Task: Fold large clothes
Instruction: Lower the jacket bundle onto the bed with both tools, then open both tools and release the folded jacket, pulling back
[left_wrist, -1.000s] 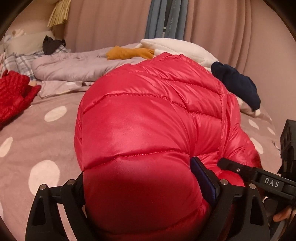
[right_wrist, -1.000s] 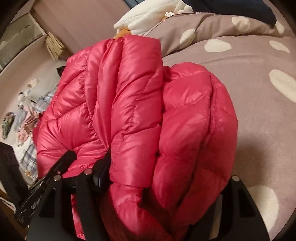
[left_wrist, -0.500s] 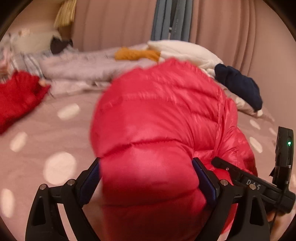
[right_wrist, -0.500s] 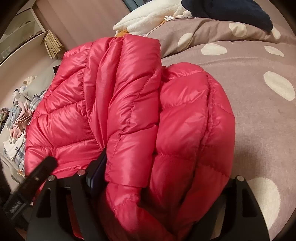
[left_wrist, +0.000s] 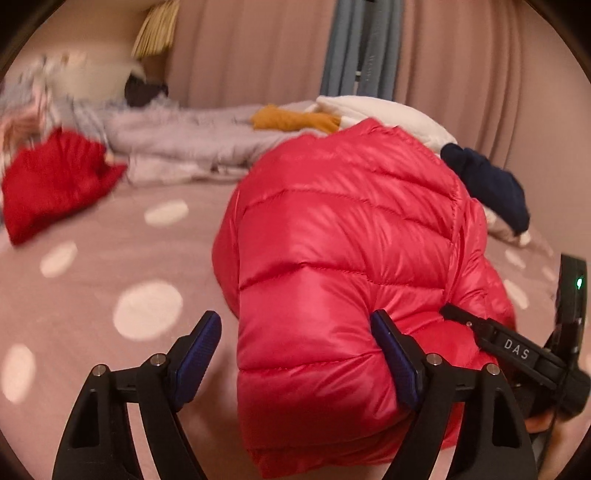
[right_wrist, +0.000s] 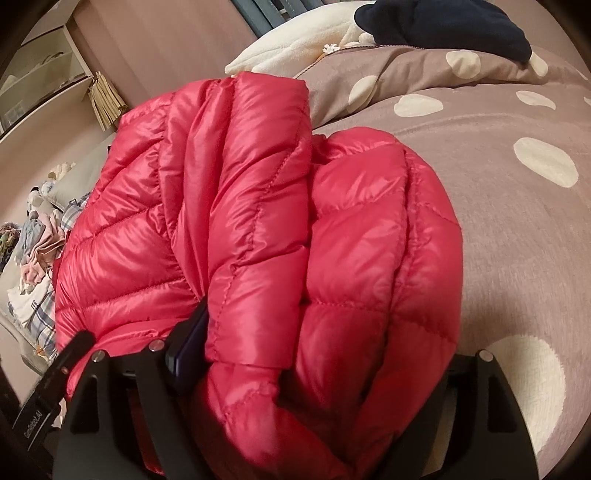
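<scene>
Since the frame a second back, the left gripper (left_wrist: 295, 354) has slid off the red puffer jacket (left_wrist: 343, 266): its left pad (left_wrist: 197, 360), then buried under the fabric, now stands bare over the bedspread (left_wrist: 110, 258). Its right pad touches the jacket's side. Jaws closing, set wide, only part of the jacket's edge between them; no squeeze visible.

Right gripper (right_wrist: 314, 369): jaws opening. Folded jacket (right_wrist: 258, 221) bulges between them. Left pad against a quilted fold; right finger hidden behind fabric, so contact there cannot be told. Bundle sits looser than a second ago, no clamping crease.

Jacket lies folded in a thick bundle on the dotted bedspread (right_wrist: 498, 240), near edge toward both tools.

Surroundings, left wrist view: red knit garment (left_wrist: 55, 184) well off to the left, blurred; grey quilt (left_wrist: 192, 144) behind; mustard garment (left_wrist: 295, 120) and white fleece (left_wrist: 388, 114) beyond the jacket; navy garment (left_wrist: 487, 181) to the right.

Containers: shelf unit (right_wrist: 48, 85) at upper left in the right wrist view; contents too small to tell.
</scene>
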